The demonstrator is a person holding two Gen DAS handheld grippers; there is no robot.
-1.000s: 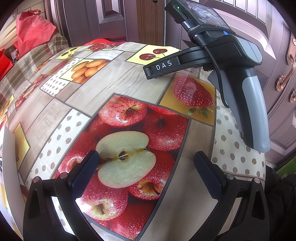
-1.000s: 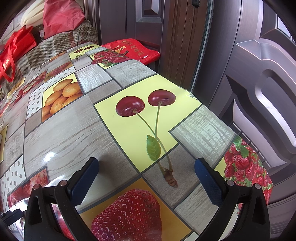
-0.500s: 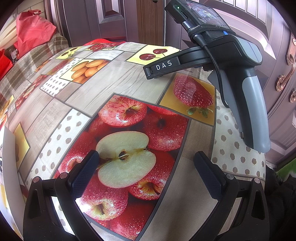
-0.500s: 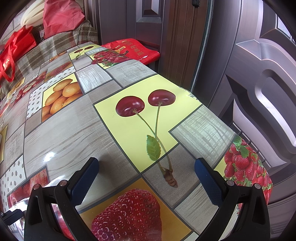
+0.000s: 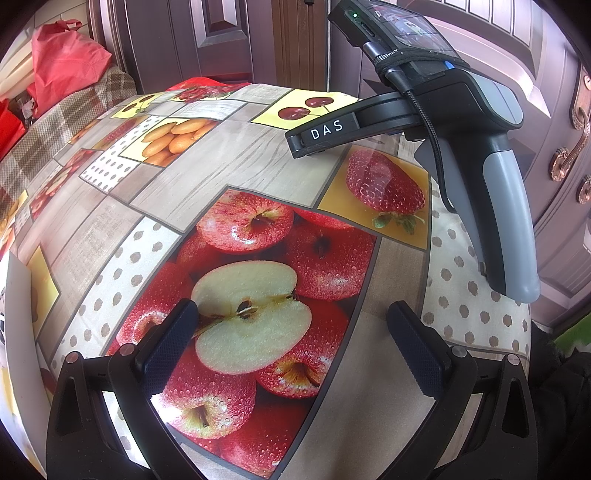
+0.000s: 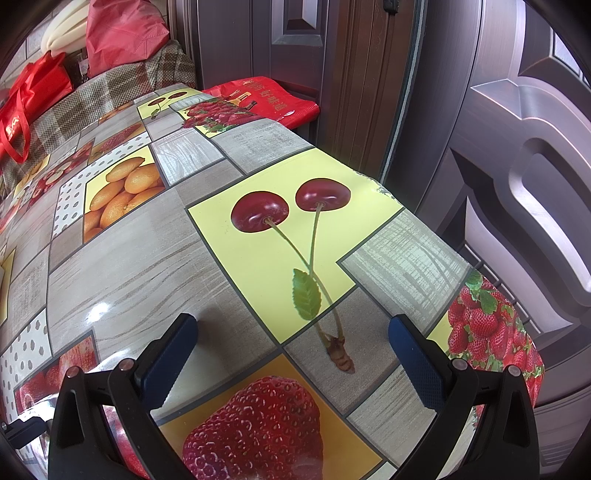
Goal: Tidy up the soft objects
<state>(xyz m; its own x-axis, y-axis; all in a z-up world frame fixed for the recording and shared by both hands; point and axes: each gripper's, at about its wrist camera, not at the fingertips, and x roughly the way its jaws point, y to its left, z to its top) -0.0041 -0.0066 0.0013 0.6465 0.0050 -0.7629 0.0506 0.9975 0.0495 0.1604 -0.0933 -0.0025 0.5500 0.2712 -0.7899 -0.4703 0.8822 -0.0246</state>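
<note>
Your left gripper (image 5: 291,332) hangs over the glossy fruit-print tablecloth (image 5: 207,173), its dark-padded fingers (image 5: 168,347) spread wide with nothing between them; beneath lies the printed panel of red apples near the surface's near edge. Your right gripper (image 6: 295,350) is likewise spread wide and empty, above the cherry and strawberry panels by the right edge of the surface (its grey-and-black handle (image 5: 491,177), marked "DAS", shows in the left wrist view over that same edge). No soft object rests on the visible stretch of cloth. Beyond the far edge you have a checked brown fabric cover (image 6: 110,96) carrying red fabric bags (image 6: 122,33), and a flat red printed bag (image 6: 262,98) at the far corner beside the brown panelled door (image 6: 369,74).
</note>
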